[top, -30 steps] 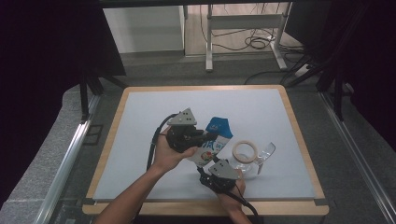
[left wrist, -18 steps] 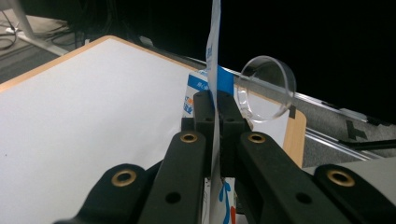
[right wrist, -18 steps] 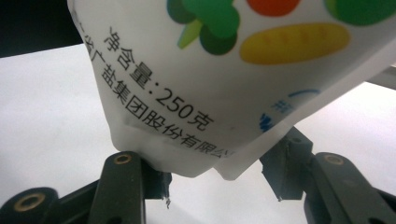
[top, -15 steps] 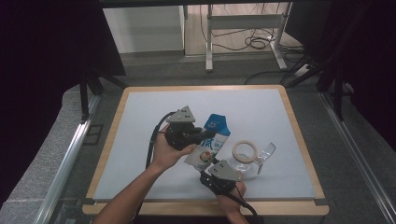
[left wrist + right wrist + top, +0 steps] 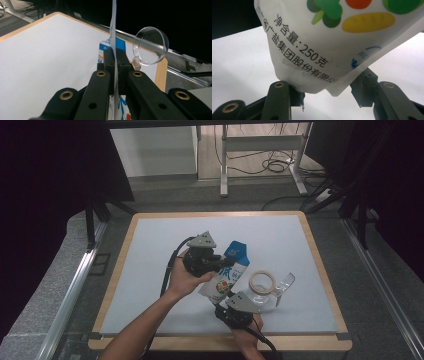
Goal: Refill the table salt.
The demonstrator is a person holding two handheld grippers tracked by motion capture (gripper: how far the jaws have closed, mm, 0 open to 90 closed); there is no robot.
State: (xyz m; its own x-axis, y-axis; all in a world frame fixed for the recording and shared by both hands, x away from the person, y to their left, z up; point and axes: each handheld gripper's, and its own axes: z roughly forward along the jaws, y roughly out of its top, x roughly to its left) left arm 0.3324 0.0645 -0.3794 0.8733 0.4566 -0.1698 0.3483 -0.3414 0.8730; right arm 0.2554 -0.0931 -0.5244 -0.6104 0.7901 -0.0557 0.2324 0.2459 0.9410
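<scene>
A white pouch with a blue top and printed vegetables (image 5: pixel 227 275) is held tilted above the white mat, blue end away from me. My left gripper (image 5: pixel 222 264) is shut on the pouch's thin side seam; in the left gripper view the pads (image 5: pixel 115 56) pinch that flat edge (image 5: pixel 113 25). My right gripper (image 5: pixel 220 299) sits below at the pouch's bottom end. In the right gripper view the pouch (image 5: pixel 332 37) bulges down between the jaws (image 5: pixel 329 96). They have been closing within the last second, and the pads now press on its bottom corner.
A roll of tape (image 5: pixel 262 281) lies on the mat just right of the pouch. A clear plastic cup (image 5: pixel 284 284) lies on its side beside it, also seen as the cup (image 5: pixel 150 46). The mat (image 5: pixel 150 250) has a wooden rim all round.
The pouch has tipped up, its blue top rising off the mat and swinging a little away from me. The right gripper stays at its bottom end.
</scene>
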